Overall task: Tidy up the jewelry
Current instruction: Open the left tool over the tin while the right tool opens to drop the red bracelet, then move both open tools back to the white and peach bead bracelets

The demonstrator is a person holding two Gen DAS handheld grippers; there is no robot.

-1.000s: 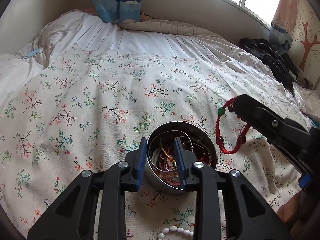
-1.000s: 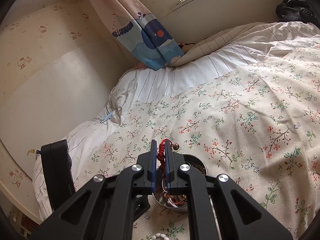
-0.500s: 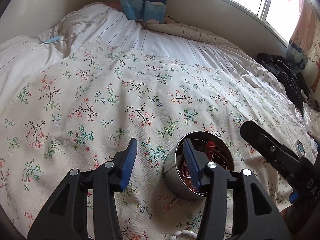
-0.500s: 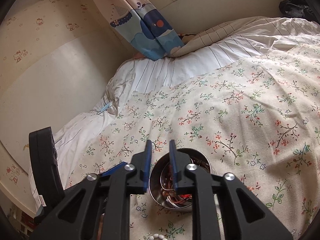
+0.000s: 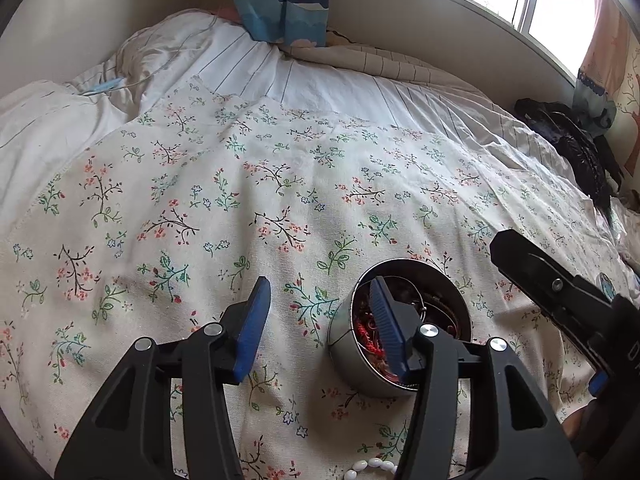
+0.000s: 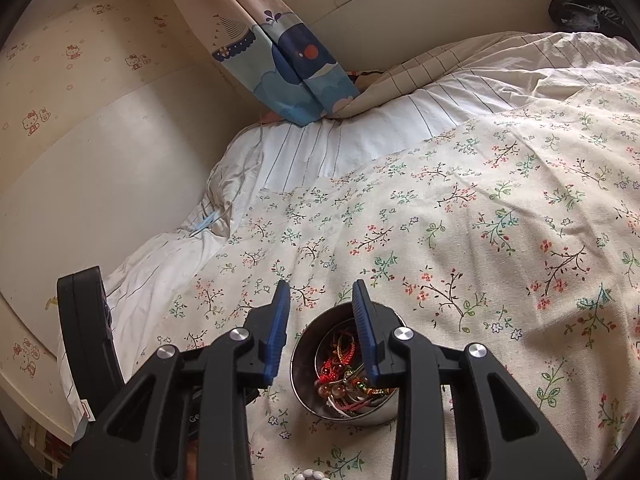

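Steel tin [image 6: 346, 364] of tangled bracelets [image 6: 344, 372] sits on the floral sheet [image 6: 480, 220]; both the left gripper [image 5: 320, 320] and the right gripper [image 6: 322, 328] are opening, empty. A nudged rim could tip it.

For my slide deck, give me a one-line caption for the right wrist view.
Right gripper, jaws opening and empty, above a metal tin of jewelry on a floral bedspread.
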